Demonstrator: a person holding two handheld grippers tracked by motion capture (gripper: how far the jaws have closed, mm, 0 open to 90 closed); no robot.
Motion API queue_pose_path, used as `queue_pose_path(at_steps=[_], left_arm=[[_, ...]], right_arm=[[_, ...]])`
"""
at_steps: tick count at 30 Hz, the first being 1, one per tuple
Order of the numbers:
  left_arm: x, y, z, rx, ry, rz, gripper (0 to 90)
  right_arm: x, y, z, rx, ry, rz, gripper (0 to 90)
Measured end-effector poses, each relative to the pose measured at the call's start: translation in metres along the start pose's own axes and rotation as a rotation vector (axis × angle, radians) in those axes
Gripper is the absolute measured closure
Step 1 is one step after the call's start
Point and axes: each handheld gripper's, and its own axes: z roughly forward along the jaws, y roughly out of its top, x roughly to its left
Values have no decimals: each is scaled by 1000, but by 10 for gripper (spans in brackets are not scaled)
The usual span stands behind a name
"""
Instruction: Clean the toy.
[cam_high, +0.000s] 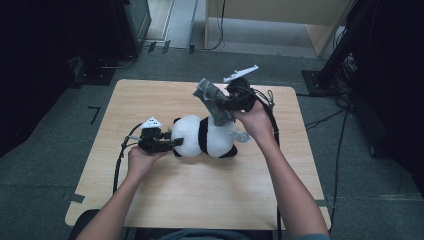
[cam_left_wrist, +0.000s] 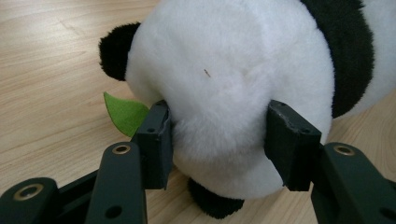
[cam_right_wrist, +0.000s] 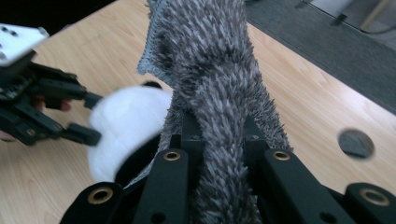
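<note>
Step in hand: pulling the grey fuzzy cloth (cam_high: 214, 102) off the plush panda (cam_high: 205, 136) while the other hand pins the toy.

Left gripper (cam_high: 172, 142): jaws sit on either side of the panda's white head, pads pressing into the fur in the left gripper view (cam_left_wrist: 219, 107). That's a grip on the head, holding it down on the counter (cam_high: 165, 192). A green felt leaf (cam_left_wrist: 123, 112) pokes out just beside the left jaw.

Right gripper (cam_high: 227, 102): jaws clamped tight on the cloth; the right gripper view shows the shaggy fabric (cam_right_wrist: 210, 93) bunched between them and rising out ahead. The gripper is raised above the panda's body, and the cloth hangs from it down to the toy's back.

Panda lies on its side mid-counter, head toward the person's left. The lower end of the cloth looks to be touching or wrapped on the body; can't tell how much is caught.

Next move, my read: lift the right gripper up and away until the cloth clears, left grip steady so the panda doesn't drag along. Risk: the head slips out of the soft grip if the pull gets sharp.
</note>
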Motion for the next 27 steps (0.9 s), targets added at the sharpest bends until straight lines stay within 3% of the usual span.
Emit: queue_pose_path(at_steps=[3,10,16,22,27], left_arm=[[-4,1,0,-4,20,14,482],[-6,1,-1,-4,27,4,519],[-7,2,-1,-3,32,4,532],[-8,2,-1,-1,34,1,541],[-7,2,-1,5,33,-3,556]], right_arm=[[8,13,13,6,22,-27,787],[28,32,56,53,72,-68,785],[46,45,88,82,132,-67,785],[56,43,123,155,158,-84,781],[50,34,138,212,145,-80,772]])
